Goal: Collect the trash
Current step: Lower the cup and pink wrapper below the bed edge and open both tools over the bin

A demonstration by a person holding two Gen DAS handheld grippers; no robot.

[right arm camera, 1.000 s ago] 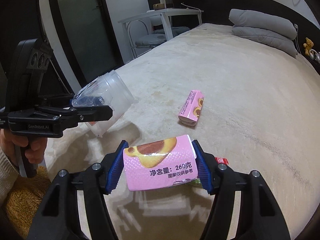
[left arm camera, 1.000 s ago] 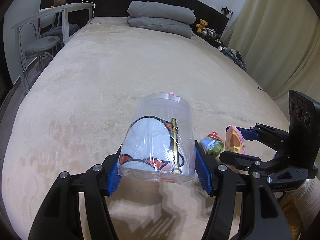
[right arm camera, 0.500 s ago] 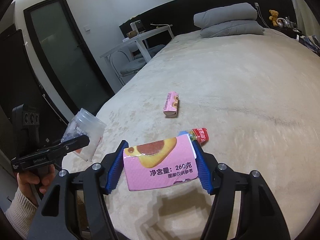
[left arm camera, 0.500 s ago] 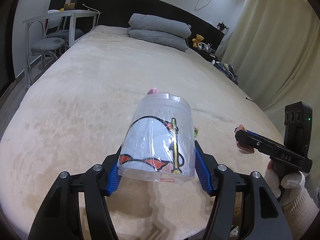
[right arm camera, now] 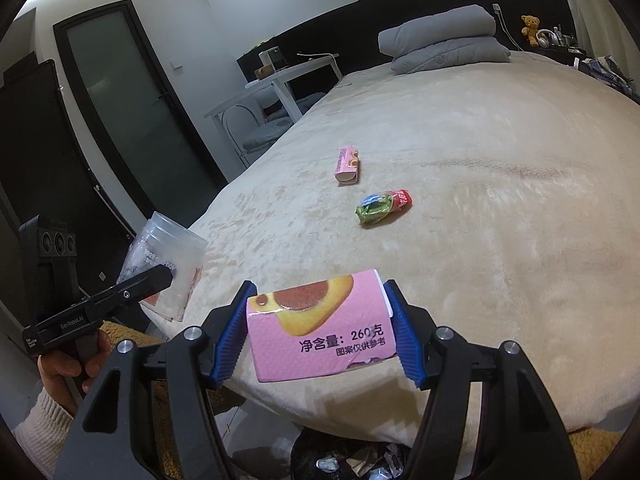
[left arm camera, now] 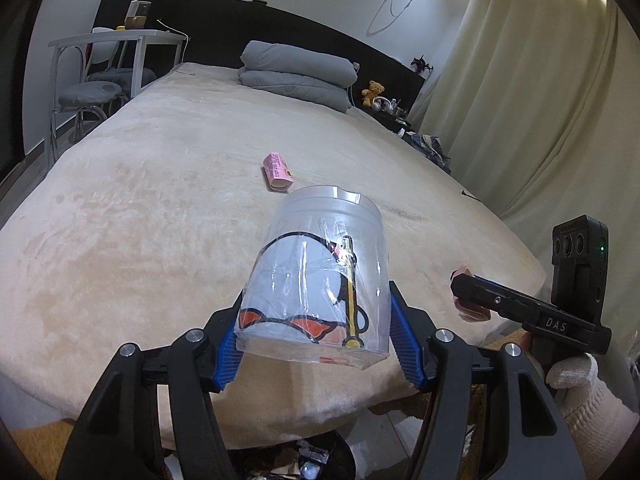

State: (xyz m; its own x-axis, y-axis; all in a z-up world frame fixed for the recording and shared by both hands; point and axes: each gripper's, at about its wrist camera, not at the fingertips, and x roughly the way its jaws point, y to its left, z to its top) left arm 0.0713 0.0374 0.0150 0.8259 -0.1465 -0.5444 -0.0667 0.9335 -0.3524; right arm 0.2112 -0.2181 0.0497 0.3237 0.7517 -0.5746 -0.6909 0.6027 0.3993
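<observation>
My left gripper [left arm camera: 316,344] is shut on a clear plastic jar [left arm camera: 320,280] with a cartoon label, held tilted over the bed's near edge. My right gripper [right arm camera: 320,334] is shut on a pink snack box [right arm camera: 320,332] with printed text. In the right wrist view the jar [right arm camera: 168,268] and the left gripper show at the left. Still on the bed lie a second pink box [right arm camera: 347,165] [left arm camera: 277,171] and a crumpled green and red wrapper [right arm camera: 382,207]. A black trash bin [right arm camera: 352,460] [left arm camera: 296,462] holding wrappers sits on the floor just below both grippers.
The beige bed [left arm camera: 180,200] fills both views. Grey pillows [left arm camera: 296,74] lie at the headboard. A white desk with chairs [left arm camera: 100,68] stands left of the bed, curtains [left arm camera: 540,100] to the right, a dark glass door [right arm camera: 132,112] beyond the bed's corner.
Both grippers have drawn back from the bed's middle to its near edge, each carrying its item. The trash bin has come into view below. The wrapper and second box now lie farther off.
</observation>
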